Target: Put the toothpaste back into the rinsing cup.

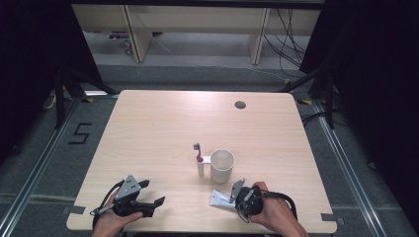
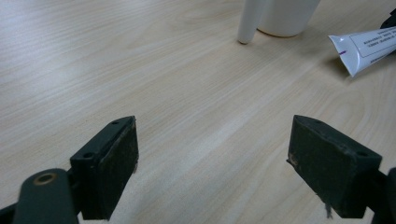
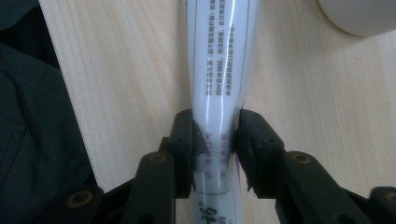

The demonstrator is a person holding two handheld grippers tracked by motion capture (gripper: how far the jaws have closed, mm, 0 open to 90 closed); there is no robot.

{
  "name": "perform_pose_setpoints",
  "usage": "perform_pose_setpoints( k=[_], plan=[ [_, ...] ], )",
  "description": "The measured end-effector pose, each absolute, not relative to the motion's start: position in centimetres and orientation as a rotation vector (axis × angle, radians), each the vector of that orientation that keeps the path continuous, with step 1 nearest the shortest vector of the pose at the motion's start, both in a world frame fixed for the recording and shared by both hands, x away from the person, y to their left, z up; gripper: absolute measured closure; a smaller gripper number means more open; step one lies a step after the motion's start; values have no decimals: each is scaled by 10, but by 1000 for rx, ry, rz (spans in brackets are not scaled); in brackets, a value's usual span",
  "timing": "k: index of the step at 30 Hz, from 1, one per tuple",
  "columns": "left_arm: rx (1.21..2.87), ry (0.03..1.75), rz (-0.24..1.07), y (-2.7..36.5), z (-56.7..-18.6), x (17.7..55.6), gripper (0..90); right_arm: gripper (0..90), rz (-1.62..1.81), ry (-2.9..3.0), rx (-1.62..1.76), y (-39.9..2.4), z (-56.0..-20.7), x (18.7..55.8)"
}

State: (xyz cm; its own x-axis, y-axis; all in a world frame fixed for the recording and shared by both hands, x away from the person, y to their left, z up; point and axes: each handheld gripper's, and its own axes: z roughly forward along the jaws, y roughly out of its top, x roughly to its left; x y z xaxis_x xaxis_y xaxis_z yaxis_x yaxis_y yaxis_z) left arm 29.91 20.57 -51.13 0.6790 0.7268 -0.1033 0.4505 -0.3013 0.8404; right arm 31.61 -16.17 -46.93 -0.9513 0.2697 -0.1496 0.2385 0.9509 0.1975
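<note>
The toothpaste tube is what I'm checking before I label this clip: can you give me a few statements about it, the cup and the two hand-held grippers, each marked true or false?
1. The right hand-held gripper is shut on the toothpaste tube. True.
2. The left hand-held gripper holds the cup. False: its jaws stand open over bare table, with nothing between them.
3. The toothbrush stands upright beside the cup. True.
4. The toothpaste tube is inside the cup. False: it is near the table's front edge, clamped in the right hand-held gripper.
5. The cup lies on its side. False: it stands upright, mouth up.
</note>
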Motion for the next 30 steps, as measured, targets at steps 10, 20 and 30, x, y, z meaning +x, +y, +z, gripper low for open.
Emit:
perform_pose_setpoints(
  k=[10,20,30],
  plan=[
    [1945,916,364,205,-511,298,158,751,118,2986,464,-153,-465,329],
    [1969,908,367,205,-512,298,158,752,65,3017,408,-149,-471,337],
    [1969,906,364,205,-512,298,160,755,-23,3043,343,-145,-475,342]
  ],
)
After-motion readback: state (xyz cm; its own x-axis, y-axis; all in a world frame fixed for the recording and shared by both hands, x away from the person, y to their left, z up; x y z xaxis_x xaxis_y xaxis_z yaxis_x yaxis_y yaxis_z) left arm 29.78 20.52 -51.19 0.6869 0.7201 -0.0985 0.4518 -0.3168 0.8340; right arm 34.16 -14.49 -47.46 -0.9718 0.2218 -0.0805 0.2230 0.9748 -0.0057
